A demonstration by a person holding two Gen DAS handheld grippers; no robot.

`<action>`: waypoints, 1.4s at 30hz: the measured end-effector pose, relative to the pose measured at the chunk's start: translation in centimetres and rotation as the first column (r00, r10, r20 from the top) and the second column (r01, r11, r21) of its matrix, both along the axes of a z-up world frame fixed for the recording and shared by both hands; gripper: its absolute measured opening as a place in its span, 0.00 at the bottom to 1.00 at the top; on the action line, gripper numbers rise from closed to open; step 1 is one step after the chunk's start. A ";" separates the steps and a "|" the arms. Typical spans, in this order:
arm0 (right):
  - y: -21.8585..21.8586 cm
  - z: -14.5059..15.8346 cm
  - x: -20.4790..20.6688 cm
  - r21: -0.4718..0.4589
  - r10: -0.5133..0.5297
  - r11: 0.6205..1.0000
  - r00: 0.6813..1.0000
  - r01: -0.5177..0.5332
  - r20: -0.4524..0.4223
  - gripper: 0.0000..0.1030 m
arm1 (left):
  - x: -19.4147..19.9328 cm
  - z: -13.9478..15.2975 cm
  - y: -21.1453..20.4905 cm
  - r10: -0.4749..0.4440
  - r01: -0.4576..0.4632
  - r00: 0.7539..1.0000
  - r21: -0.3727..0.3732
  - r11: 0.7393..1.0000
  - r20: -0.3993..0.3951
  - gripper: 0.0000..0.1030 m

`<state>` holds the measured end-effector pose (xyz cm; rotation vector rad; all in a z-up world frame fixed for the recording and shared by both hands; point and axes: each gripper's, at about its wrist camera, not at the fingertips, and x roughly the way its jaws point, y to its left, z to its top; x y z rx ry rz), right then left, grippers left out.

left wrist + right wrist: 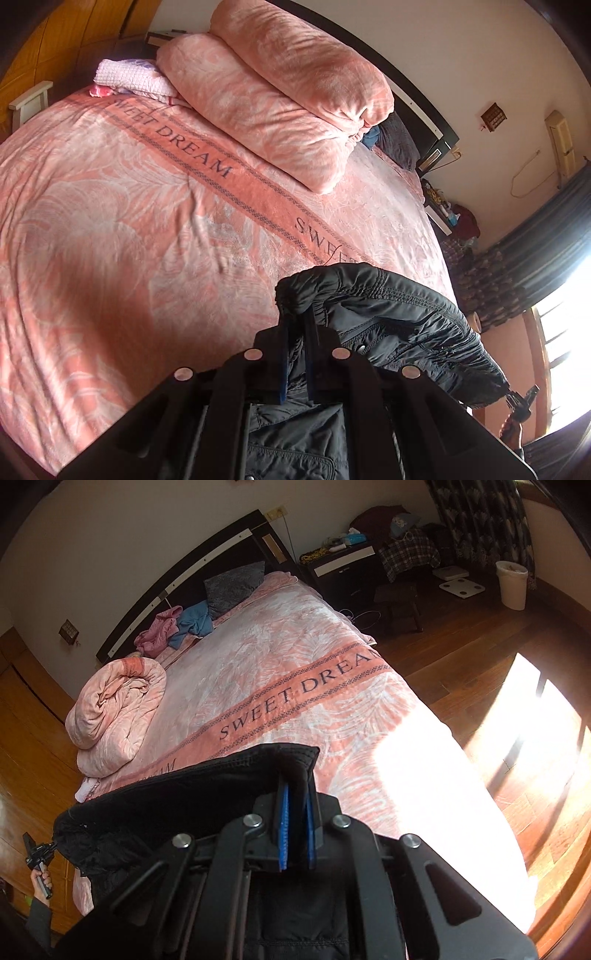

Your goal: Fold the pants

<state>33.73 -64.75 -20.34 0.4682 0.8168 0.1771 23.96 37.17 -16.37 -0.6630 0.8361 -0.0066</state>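
Black pants [391, 325] lifted above the pink bed cover [110, 206], left gripper [297, 317] clamped on one end of the waistband, right gripper [295, 794] clamped on the other end, folded quilt [280, 92] near the headboard

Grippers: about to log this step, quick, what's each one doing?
Left gripper: shut on the black pants.
Right gripper: shut on the black pants.
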 end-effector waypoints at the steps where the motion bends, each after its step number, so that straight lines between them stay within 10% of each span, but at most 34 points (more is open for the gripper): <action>1: 0.1 -0.1 -1.4 -0.006 -0.008 1.000 1.000 0.008 0.010 0.06 | -1.0 -0.1 0.0 0.001 -0.001 1.000 -0.002 1.000 -0.001 0.06; 11: 0.1 -3.0 -11.8 -0.010 -0.094 0.996 0.995 0.093 -0.018 0.13 | -8.8 -3.7 -0.8 -0.006 0.010 0.998 0.057 0.998 -0.061 0.09; 17: 0.0 -6.6 -16.0 -0.002 -0.149 0.989 0.982 0.150 -0.115 0.39 | -12.3 -7.6 -1.6 -0.017 0.045 0.986 0.163 0.986 -0.168 0.17; 23: 0.0 -10.1 -20.1 0.139 -0.177 0.968 0.959 0.211 -0.222 0.61 | -15.8 -13.6 0.3 0.149 -0.067 0.908 0.216 0.974 -0.392 0.42; 28: -1.0 -11.2 -21.8 0.369 -0.223 0.879 0.945 0.301 -0.240 0.61 | -19.3 -13.3 2.2 0.261 -0.241 0.911 0.101 0.965 -0.320 0.49; 31: -1.1 -11.6 -20.7 0.416 -0.236 0.848 0.937 0.328 -0.256 0.61 | -19.9 -11.4 1.2 0.266 -0.255 0.942 0.079 0.964 -0.205 0.84; 42: -2.0 -15.7 -17.6 0.476 -0.296 0.761 0.889 0.441 -0.350 0.63 | -14.3 -13.6 -3.0 0.150 -0.172 0.946 -0.052 0.984 -0.287 0.87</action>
